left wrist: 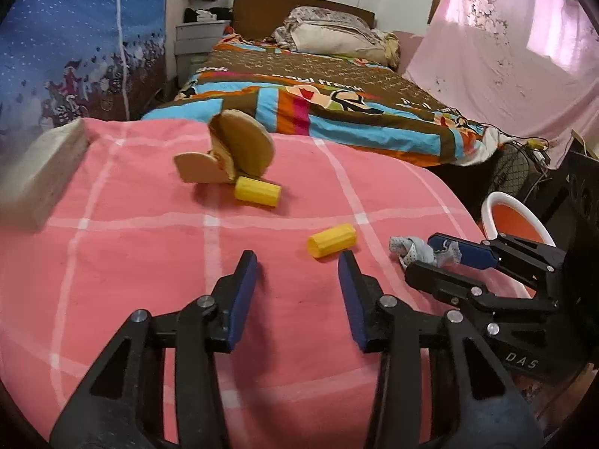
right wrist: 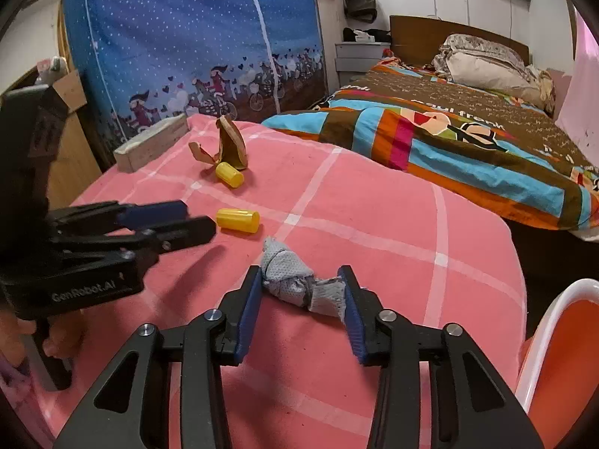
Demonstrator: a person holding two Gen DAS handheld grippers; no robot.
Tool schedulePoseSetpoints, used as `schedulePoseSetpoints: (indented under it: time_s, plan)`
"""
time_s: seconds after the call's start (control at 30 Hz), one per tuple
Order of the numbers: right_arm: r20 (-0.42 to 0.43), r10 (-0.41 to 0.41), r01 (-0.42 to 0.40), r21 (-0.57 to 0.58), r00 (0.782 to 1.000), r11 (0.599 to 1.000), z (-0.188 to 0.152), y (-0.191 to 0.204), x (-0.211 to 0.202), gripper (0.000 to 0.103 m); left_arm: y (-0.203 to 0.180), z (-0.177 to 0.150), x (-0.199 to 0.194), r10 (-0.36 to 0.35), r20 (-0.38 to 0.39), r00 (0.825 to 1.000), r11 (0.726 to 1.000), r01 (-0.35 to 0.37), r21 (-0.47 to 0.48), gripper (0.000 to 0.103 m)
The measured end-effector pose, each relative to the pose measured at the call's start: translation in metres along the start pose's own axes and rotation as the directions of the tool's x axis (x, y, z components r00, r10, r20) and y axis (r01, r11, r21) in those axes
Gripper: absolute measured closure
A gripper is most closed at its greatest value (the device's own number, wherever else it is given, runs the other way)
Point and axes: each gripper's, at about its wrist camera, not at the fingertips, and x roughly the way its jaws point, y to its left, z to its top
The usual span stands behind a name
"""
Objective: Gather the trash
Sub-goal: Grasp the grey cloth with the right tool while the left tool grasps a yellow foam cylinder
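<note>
Left wrist view: the left gripper (left wrist: 297, 262) stood spread, holding nothing, over the pink blanket (left wrist: 149, 254), just short of a yellow cylinder (left wrist: 331, 241); "DAS" marked the right gripper (left wrist: 441, 258). Right wrist view: its jaws straddled the grey crumpled rag (right wrist: 295, 280), not clamped; "GenRobot.AI" marked the left gripper (right wrist: 194, 220); the bedspread (right wrist: 468, 131) read "paul frank"
</note>
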Motion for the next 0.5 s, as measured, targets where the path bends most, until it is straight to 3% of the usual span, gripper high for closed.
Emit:
schedulePoseSetpoints:
  time_s: [0.1,0.27,0.43,0.5]
  plan:
    - [0.010,-0.006,0.006,-0.012,1.000,1.000,0.000,0.000,-0.004,0.082,-0.001,0.003,0.001,-0.031,-0.005,0.999,0.999,0.031,-0.007,0.056]
    - [0.028,-0.019,0.019,0.011,0.999,1.000,0.000,-0.007,-0.007,0.084,-0.009,0.011,0.011,-0.050,-0.024,0.998,0.999,0.050,0.004,0.056]
    - [0.034,-0.030,0.029,0.036,0.999,0.999,0.002,-0.015,-0.007,0.084,-0.019,0.014,0.021,-0.018,-0.050,0.999,0.999,0.020,0.041,0.057]
    - [0.033,-0.025,0.024,0.042,0.999,0.999,0.001,-0.017,-0.008,0.084,-0.018,0.014,0.021,-0.008,-0.050,0.999,0.999,0.010,0.041,0.062]
